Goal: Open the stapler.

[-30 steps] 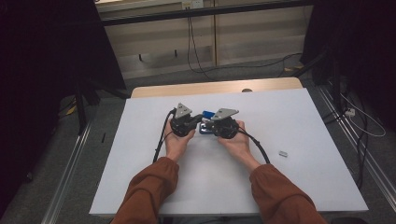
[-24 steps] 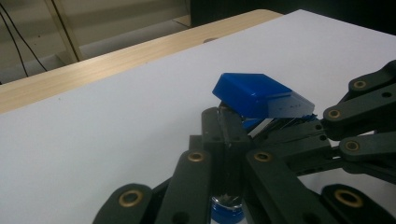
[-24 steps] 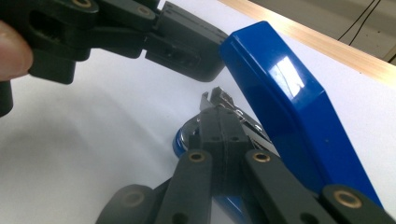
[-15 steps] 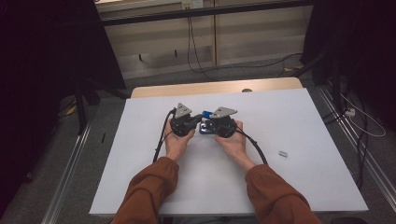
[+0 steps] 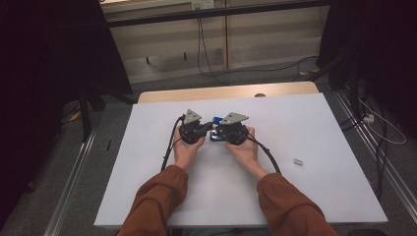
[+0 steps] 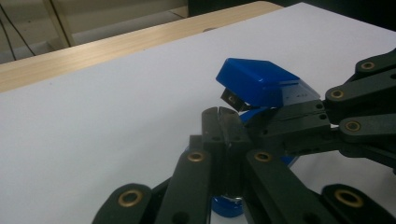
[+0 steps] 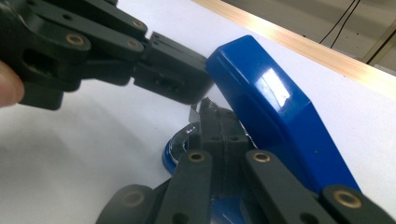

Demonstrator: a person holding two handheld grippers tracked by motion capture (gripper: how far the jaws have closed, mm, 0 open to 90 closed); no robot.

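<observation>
A blue stapler (image 5: 216,120) lies in the middle of the white table (image 5: 319,128), its lid (image 6: 259,81) raised off its base. Both hands hold their grippers tip to tip over it. My left gripper (image 5: 209,127) comes from the left, its jaws (image 6: 219,113) pressed flat together above the blue base. My right gripper (image 5: 220,131) comes from the right, its jaws (image 7: 212,108) also closed. A thin metal part (image 7: 193,114) of the stapler stands at their tips; I cannot tell if it is pinched. The left gripper's closed tip (image 7: 196,88) touches the front of the lid (image 7: 271,107).
A small silver piece (image 5: 297,161) lies on the table to the right of the hands. A wooden strip (image 5: 226,92) borders the far edge. Black cables trail from both grippers toward the person. Floor rails and cables run along both sides of the table.
</observation>
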